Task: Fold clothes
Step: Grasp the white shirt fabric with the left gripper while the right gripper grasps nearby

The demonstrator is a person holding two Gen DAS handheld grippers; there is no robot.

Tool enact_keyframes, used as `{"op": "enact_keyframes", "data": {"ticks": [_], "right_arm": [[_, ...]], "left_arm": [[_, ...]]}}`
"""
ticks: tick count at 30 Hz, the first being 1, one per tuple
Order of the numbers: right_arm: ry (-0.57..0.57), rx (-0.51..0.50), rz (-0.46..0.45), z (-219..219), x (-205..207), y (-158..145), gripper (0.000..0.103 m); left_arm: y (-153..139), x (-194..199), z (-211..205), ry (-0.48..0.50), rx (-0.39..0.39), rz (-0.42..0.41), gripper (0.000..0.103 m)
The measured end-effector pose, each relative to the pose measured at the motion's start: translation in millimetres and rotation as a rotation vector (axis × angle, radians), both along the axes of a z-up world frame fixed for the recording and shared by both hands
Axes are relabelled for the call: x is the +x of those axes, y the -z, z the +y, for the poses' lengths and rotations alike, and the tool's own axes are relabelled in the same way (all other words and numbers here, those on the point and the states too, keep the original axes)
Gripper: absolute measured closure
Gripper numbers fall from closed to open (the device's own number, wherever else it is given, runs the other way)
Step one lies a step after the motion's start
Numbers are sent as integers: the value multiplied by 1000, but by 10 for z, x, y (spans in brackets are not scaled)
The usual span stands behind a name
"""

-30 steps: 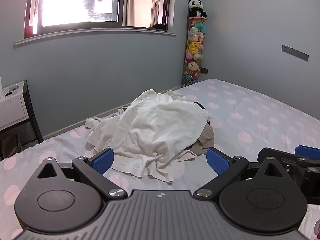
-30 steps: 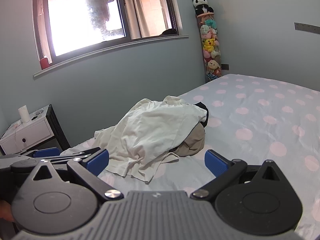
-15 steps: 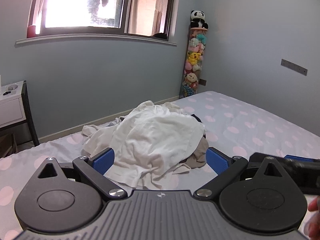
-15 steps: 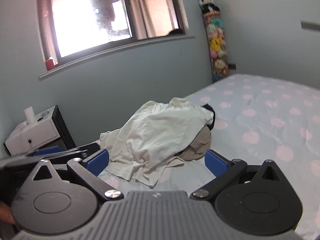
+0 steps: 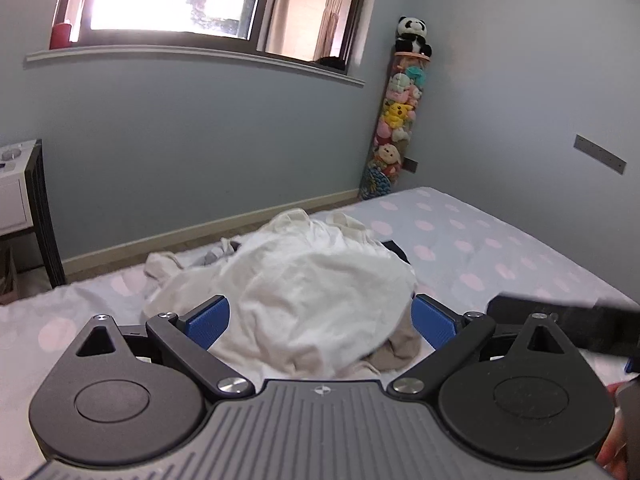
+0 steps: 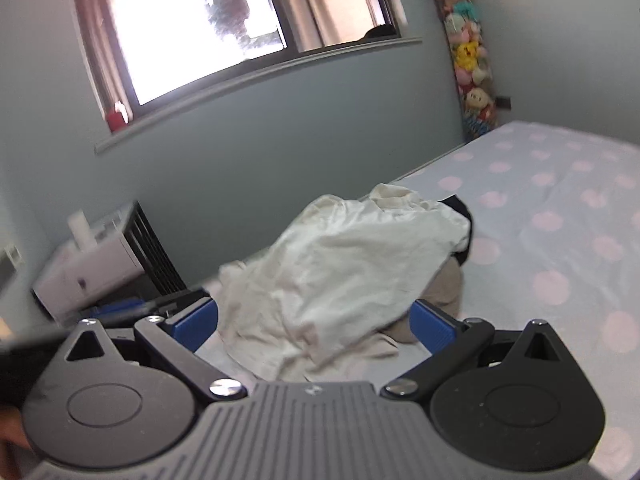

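A heap of clothes lies on the bed: a rumpled white garment on top, a tan one and a black one under its right side. My left gripper is open and empty, just short of the heap's near edge. My right gripper is open and empty too, close over the white garment. The tan garment and black one peek out on the right. The right gripper's body shows at the right edge of the left wrist view.
The bed has a pale sheet with pink dots, open to the right. A white and black nightstand stands left of the bed. A tube of plush toys stands in the corner. A window is above.
Both grippers have moved forward toward the heap, which now looms larger and sits between the fingers. The right wrist view has tilted. Both stay open.
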State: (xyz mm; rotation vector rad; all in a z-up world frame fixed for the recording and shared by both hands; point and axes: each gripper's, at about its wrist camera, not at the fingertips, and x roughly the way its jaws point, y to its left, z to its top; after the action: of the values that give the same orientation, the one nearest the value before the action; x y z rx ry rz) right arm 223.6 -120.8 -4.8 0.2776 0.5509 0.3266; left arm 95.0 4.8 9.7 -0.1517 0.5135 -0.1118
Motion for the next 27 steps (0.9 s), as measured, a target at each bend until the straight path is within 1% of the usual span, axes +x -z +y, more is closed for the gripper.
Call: {"op": "enact_keyframes", "data": {"ticks": [3, 6, 8, 10, 13, 15, 18, 21, 23, 24, 25, 27], "right_arm": [[2, 25, 27, -35, 254, -24, 1], [3, -11, 24, -20, 485, -6, 0], [4, -39, 34, -7, 644, 38, 0], [5, -108, 23, 37, 784, 99, 1], [17, -248, -7, 126, 963, 213, 1], [0, -317, -1, 173, 1096, 314, 1], [-24, -298, 44, 160, 1290, 485, 1], [-24, -286, 65, 171, 1487, 670, 1], [-24, -277, 85, 204, 1637, 809, 7], [-29, -268, 106, 215, 1720, 883, 16], [-33, -260, 128, 231, 1802, 958, 22], [-33, -251, 157, 268, 1941, 1102, 23]], "left_arm": [[5, 205, 32, -17, -4, 9, 4], [27, 440, 75, -47, -11, 30, 4], [58, 600, 89, -47, -13, 46, 4], [96, 743, 105, -35, -12, 56, 4], [182, 967, 151, -3, 1, 69, 4], [267, 1101, 201, 15, 15, 80, 4], [436, 1275, 262, 28, 43, 100, 5], [651, 1468, 330, 49, 21, 142, 9], [804, 1605, 390, 54, -13, 166, 12], [876, 1676, 416, 40, -15, 178, 14], [945, 1745, 439, 29, -17, 189, 14], [1066, 1858, 453, 30, -18, 204, 16]]}}
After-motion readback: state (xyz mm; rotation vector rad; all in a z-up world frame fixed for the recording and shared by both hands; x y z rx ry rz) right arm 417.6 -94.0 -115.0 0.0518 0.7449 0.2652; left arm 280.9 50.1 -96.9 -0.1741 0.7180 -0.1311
